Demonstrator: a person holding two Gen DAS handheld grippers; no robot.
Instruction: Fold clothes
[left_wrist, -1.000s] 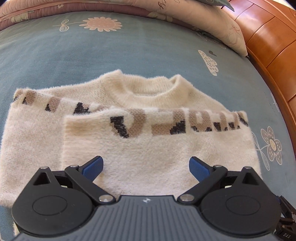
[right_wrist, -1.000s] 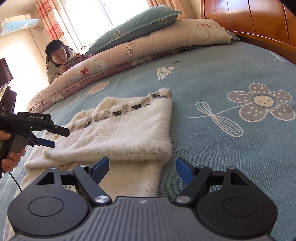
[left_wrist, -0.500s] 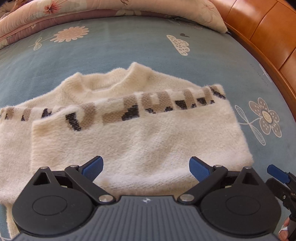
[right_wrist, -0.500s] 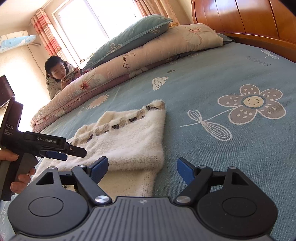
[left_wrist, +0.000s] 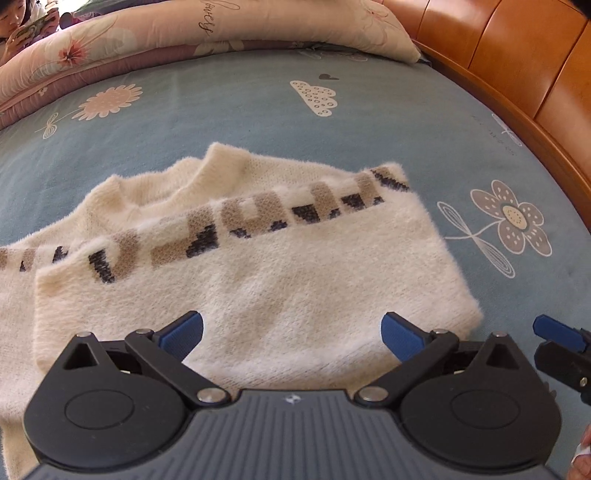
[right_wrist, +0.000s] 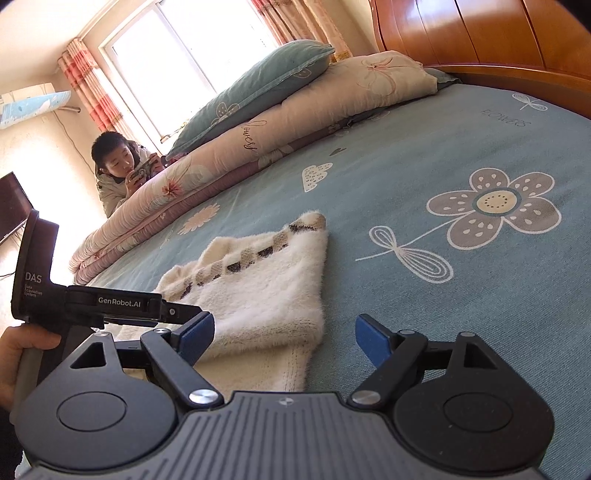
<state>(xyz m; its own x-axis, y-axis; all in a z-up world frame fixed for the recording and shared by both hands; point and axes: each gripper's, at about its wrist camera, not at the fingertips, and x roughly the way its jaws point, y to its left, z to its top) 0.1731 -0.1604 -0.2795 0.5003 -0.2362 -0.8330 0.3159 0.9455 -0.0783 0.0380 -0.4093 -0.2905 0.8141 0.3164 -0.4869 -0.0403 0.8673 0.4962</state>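
A fluffy cream sweater (left_wrist: 280, 280) with a band of brown and black letters lies on the blue bed sheet (left_wrist: 229, 110), its lower part folded up over the chest. My left gripper (left_wrist: 291, 332) hovers over the sweater's near fold, open, nothing between its blue pads. In the right wrist view the same sweater (right_wrist: 258, 295) lies left of centre. My right gripper (right_wrist: 284, 338) stands open at the sweater's near right corner, holding nothing. The left gripper (right_wrist: 192, 310) shows there at the left, held by a hand (right_wrist: 22, 354). One blue right fingertip (left_wrist: 557, 332) shows at the left view's right edge.
A rolled floral quilt (right_wrist: 280, 136) and a teal pillow (right_wrist: 258, 88) lie along the far side of the bed. A wooden headboard (left_wrist: 517, 74) curves along the right. A person (right_wrist: 122, 170) leans on the quilt with a phone. Bare sheet stretches to the right of the sweater.
The left gripper has slid to the right along the sweater and rolled, so the sweater now sits tilted and further left in its view. In the right view it has come close beside the right gripper.
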